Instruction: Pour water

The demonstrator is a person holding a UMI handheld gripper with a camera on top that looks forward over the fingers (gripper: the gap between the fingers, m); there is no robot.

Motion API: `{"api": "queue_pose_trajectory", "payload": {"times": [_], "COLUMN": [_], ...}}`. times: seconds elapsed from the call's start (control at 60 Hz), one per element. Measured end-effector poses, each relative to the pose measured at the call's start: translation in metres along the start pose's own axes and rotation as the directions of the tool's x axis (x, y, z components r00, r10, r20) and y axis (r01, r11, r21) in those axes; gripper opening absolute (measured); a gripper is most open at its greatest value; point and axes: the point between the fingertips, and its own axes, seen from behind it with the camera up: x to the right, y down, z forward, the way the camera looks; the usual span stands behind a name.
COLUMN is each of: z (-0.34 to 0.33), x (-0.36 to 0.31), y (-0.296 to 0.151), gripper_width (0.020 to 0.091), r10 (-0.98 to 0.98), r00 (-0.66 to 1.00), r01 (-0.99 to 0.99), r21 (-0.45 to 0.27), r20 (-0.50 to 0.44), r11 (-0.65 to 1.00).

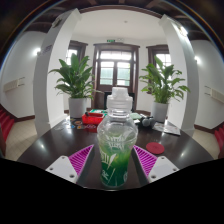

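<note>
The bottle (pixel 114 140) was clear, glossy plastic with a white plastic cap. The dark tabletop (pixel 45 145) looked smooth and polished, reflecting light.

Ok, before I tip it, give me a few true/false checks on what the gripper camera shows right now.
1. A clear plastic bottle with a white cap stands between the gripper fingers. True.
2. The bottle's cap is off. False: the white cap sits on its neck.
3. Two potted plants stand beyond the table, one to either side of the bottle. True: one plant and the other plant are both in white pots.
4. The bottle lies on its side on the table. False: it is upright.
5. A red object lies on the table beside the bottle. True.
6. The table is white. False: it is dark and glossy.
</note>
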Motion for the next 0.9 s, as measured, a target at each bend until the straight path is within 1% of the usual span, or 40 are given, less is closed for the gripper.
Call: {"api": "queue_pose_trajectory", "payload": {"times": [0.033,0.067,0.1,0.15,0.167,0.2,0.233,0.267,0.283,0.3,0.317,0.35,0.367,0.383,0.4,0.617,0.683,0.783,0.867,0.9], "z": [0.003,0.007,0.009,0.011,0.015,0.016,0.017,0.017,0.019,0.018,0.018,0.018,0.018,0.018,0.018,0.019,0.018,0.027,0.043,0.052], "x": [0.000,0.000,0.000,0.002,0.005,0.005,0.006,0.007,0.007,0.007,0.008,0.009,0.009,0.008,0.008,0.007,-0.006,-0.038,-0.070,-0.084], "y": [-0.001,-0.003,-0.004,-0.008,-0.007,-0.007,-0.009,-0.009,-0.010,-0.008,-0.008,-0.008,-0.008,-0.008,-0.008,-0.007,-0.016,-0.037,-0.047,-0.051], "gripper_width": [0.0741,0.0719,0.0674,0.0582,0.0516,0.0509,0.0480,0.0471,0.0447,0.0449,0.0418,0.0415,0.0376,0.0377,0.0343,0.0344,0.0342,0.0342,0.0341,0.0341], "r10": [-0.005,-0.002,0.005,0.010,0.009,0.004,0.002,0.005,0.012,0.016,0.018,0.017,0.020,0.025,0.027,0.023,0.047,0.193,0.367,0.448], "r00": [1.000,1.000,1.000,1.000,1.000,1.000,0.999,0.999,0.999,0.999,0.999,0.999,0.999,0.999,0.999,0.999,0.999,0.981,0.927,0.888], "r01": [0.005,0.002,-0.005,-0.009,-0.008,-0.003,0.001,-0.002,-0.009,-0.012,-0.015,-0.012,-0.016,-0.021,-0.023,-0.021,-0.045,-0.194,-0.373,-0.456], "r21": [0.003,0.008,0.017,0.042,0.052,0.056,0.070,0.081,0.085,0.090,0.095,0.098,0.101,0.101,0.102,0.076,0.075,0.104,0.092,0.073], "r20": [-0.003,-0.008,-0.013,-0.025,-0.029,-0.031,-0.038,-0.042,-0.042,-0.041,-0.041,-0.043,-0.043,-0.040,-0.040,-0.037,-0.024,0.016,0.074,0.102], "r11": [1.000,1.000,1.000,0.999,0.999,0.998,0.998,0.997,0.996,0.996,0.995,0.995,0.995,0.995,0.995,0.997,0.996,0.975,0.923,0.887]}}
